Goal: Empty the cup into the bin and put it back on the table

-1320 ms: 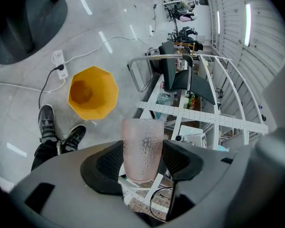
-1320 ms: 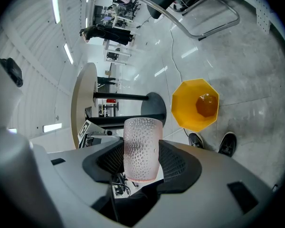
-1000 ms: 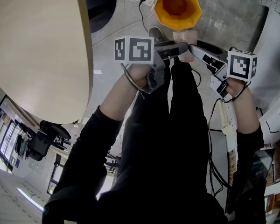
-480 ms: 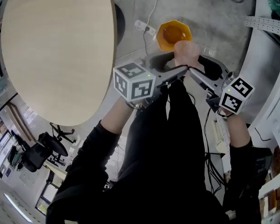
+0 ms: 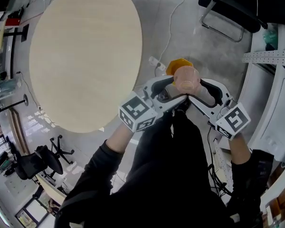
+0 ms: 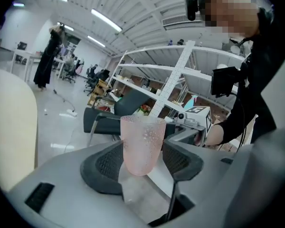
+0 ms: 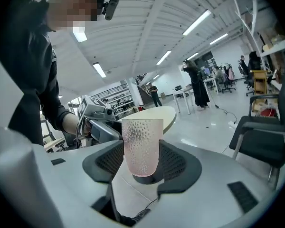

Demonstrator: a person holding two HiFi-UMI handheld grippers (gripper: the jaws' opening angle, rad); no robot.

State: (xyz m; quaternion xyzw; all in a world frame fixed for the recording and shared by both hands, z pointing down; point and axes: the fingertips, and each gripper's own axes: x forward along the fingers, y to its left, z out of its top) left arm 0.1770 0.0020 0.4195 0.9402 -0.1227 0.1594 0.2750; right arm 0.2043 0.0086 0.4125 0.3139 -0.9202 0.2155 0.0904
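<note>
Return to the round desk (image 5: pixel 85 56) is judged in hand: the pink dimpled cup (image 5: pixel 186 78) is clamped upright by the jaws of left gripper (image 6: pixel 141 159) and right gripper (image 7: pixel 141 161) above the orange bin (image 5: pixel 175 66), so carrying toward nine o'clock is needed.

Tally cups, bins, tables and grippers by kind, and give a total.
pink cup: 1
orange bin: 1
round table: 1
grippers: 2, the left gripper and the right gripper, both gripping the pink cup
Total: 5
</note>
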